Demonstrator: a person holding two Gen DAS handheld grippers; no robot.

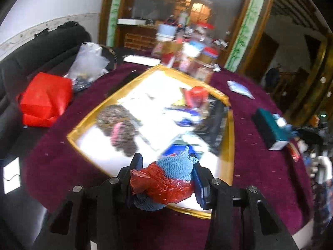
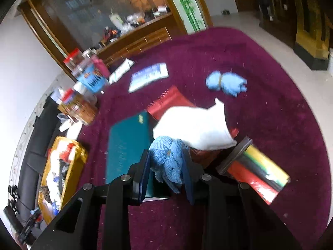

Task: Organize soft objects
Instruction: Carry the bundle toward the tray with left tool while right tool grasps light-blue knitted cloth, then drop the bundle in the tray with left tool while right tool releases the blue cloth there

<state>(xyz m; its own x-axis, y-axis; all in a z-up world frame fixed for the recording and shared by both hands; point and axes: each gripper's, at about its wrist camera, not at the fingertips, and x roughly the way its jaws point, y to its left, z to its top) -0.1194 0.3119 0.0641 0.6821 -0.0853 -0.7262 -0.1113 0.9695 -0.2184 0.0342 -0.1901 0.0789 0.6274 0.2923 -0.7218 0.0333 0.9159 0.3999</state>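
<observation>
My left gripper (image 1: 165,160) is shut on a bundle of blue knitted cloth (image 1: 177,164) and crumpled red plastic bag (image 1: 162,185). It hangs over the near corner of a gold-rimmed box (image 1: 230,145) that holds mixed items. My right gripper (image 2: 166,154) is shut on another blue knitted cloth (image 2: 168,162), which droops between its fingers above a teal book (image 2: 127,145). Just beyond lies a white pillow (image 2: 195,127). A pale blue cloth bundle (image 2: 225,82) rests farther out on the maroon table cover (image 2: 260,52). The gold-rimmed box (image 2: 80,156) shows at the left of the right wrist view.
A red bag (image 1: 44,100) and a clear plastic bag (image 1: 89,62) sit left of the box by a black sofa (image 1: 41,48). Jars (image 2: 87,73) crowd the far edge. A red packet (image 2: 170,102) and a roll of coloured sheets (image 2: 256,170) lie near the pillow.
</observation>
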